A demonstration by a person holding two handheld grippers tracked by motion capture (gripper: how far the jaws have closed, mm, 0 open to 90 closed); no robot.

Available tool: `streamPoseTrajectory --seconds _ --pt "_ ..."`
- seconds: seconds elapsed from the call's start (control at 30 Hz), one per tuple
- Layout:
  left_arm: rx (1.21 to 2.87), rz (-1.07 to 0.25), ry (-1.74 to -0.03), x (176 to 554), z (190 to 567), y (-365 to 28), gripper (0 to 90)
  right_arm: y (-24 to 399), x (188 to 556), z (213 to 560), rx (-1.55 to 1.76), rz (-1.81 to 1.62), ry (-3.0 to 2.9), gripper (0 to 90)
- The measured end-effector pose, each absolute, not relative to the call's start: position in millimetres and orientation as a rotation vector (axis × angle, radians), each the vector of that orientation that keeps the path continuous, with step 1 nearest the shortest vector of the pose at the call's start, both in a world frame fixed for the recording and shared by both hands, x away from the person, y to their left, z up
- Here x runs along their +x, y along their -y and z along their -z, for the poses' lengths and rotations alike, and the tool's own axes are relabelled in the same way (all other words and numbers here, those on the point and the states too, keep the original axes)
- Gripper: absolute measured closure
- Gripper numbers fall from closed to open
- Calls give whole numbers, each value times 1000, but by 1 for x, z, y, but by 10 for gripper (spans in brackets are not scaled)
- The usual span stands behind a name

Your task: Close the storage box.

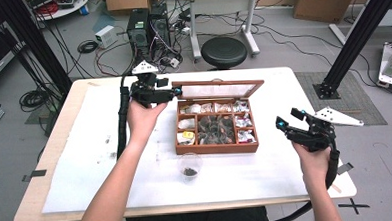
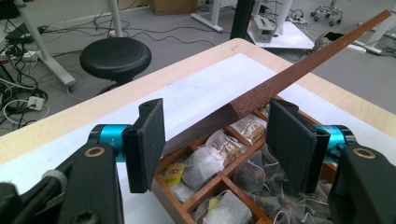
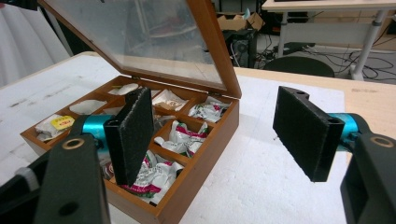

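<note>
Risk: the raised lid (image 1: 218, 90) can drop shut if your left gripper (image 1: 175, 93) backs off carelessly.
Left gripper: jaws apart astride the lid's left corner, pads clear.
Right gripper (image 1: 283, 122): jaws wide, holding nothing, right of box.
Tea box (image 1: 216, 148): wooden, glass-lidded, compartmented, sachets inside; table centre.

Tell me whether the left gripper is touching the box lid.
Apart. In the left gripper view the left gripper stands open, and the lid edge runs between the pads with clear gaps on both sides.
</note>
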State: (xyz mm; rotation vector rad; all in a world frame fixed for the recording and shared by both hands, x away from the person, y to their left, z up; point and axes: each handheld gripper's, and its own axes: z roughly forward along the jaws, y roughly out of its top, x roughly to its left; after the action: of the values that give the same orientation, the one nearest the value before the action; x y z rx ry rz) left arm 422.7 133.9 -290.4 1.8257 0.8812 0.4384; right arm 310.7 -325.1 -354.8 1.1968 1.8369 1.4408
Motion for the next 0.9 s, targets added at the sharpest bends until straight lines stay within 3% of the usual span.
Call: streamPoseTrajectory --seconds 0.9 --pt "1784 -265 -942 402 319 -139 354 326 309 353 1185 -1439 -1814 296"
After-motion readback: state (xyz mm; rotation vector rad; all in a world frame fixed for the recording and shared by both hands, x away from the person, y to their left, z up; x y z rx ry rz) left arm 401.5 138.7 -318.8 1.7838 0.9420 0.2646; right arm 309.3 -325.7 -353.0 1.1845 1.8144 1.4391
